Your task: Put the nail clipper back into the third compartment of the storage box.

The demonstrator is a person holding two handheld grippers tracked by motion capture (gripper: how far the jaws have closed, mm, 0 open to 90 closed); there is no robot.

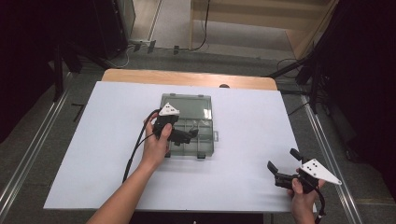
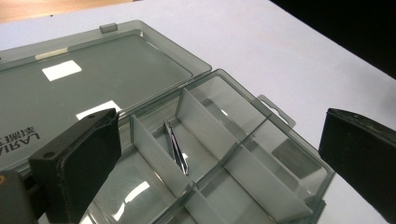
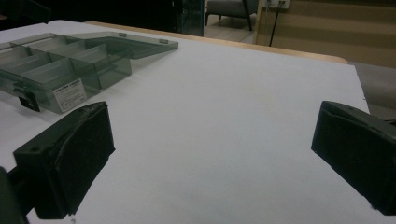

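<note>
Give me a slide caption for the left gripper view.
Open left gripper above an open compartment box holding metal tweezers.

An organiser box (image 1: pixel 205 148) lies mid-table (image 1: pixel 93 154), its lid (image 1: pixel 187 103) flat on the far side. Tweezers (image 2: pixel 177 151) lie in a middle compartment. The left gripper (image 1: pixel 192 135) hangs over the box; the right gripper (image 1: pixel 284 164) is near-right.

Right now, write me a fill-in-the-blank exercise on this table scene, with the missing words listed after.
1. The lid of the grey compartment box lies ____.
2. The tweezers lie inside a ____ of the box.
3. The left gripper hovers over the box with its jaws ____.
4. The right gripper is held over the ____ table cover, apart from the box.

Missing words: open; compartment; open; white
</note>
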